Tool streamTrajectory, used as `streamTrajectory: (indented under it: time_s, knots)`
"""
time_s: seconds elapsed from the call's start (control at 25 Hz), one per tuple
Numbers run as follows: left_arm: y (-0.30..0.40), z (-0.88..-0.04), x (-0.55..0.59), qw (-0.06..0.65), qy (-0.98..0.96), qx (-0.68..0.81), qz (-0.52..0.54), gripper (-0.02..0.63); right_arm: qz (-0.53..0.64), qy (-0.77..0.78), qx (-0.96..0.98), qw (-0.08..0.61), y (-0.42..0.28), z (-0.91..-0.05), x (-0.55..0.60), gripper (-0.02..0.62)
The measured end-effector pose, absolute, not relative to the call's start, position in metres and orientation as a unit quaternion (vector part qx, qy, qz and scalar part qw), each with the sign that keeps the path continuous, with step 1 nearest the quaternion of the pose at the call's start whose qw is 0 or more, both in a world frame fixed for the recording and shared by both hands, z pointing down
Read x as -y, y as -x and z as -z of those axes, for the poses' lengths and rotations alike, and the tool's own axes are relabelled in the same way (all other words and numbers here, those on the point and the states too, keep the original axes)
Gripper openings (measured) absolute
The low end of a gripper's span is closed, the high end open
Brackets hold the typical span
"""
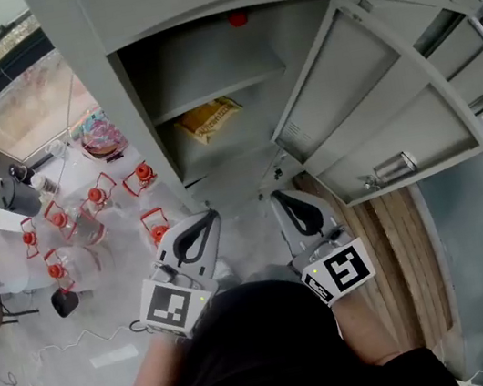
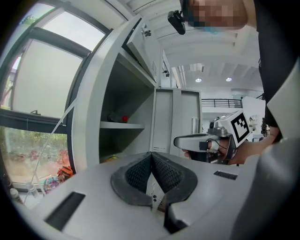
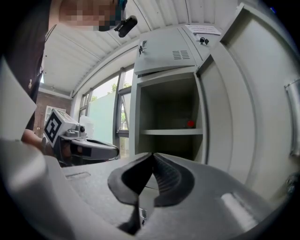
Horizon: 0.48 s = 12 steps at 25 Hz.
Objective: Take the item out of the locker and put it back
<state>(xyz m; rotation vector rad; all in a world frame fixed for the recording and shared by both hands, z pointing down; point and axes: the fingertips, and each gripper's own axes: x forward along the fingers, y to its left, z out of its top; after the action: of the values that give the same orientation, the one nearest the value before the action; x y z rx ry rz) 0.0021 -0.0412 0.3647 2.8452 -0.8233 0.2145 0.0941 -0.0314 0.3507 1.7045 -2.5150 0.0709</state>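
Observation:
The grey locker [image 1: 189, 2] stands open in front of me. A yellow packet [image 1: 208, 119] lies on its lower shelf, and a small red thing [image 1: 237, 20] sits at the back of the upper shelf [image 1: 222, 84]. My left gripper [image 1: 209, 212] and right gripper [image 1: 275, 196] hover side by side just outside the opening, below the packet. Both are shut with nothing between the pads. In the left gripper view the jaws [image 2: 151, 153] meet, and the red thing [image 2: 124, 119] shows on the shelf. In the right gripper view the closed jaws [image 3: 152, 154] point at the shelf with the red thing [image 3: 190, 123].
The locker door [image 1: 375, 108] is swung open to the right, close beside my right gripper. Several clear bottles with red caps [image 1: 95, 199] stand on the floor at the left by a window. A wooden board [image 1: 407, 241] lies on the floor at the right.

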Motion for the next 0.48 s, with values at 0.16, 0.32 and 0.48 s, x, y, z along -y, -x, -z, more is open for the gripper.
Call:
streamTrajectory:
  time_s: [0.16,0.32,0.48]
  knots:
    - [0.017,-0.375,0.052,0.094,-0.953,0.276,-0.079,0.012,-0.033,-0.564,0.823,0.066,-0.079,-0.370,0.054,-0.003]
    - [0.032,-0.382,0.060,0.103,-0.950,0.283,-0.083,0.011,-0.039,-0.565,0.820,0.084,-0.072,-0.388,0.080,-0.002]
    - [0.044,-0.385,0.064,0.107,-0.945,0.298,-0.084,0.012,-0.041,-0.559,0.822,0.097,-0.068,-0.398,0.105,-0.002]
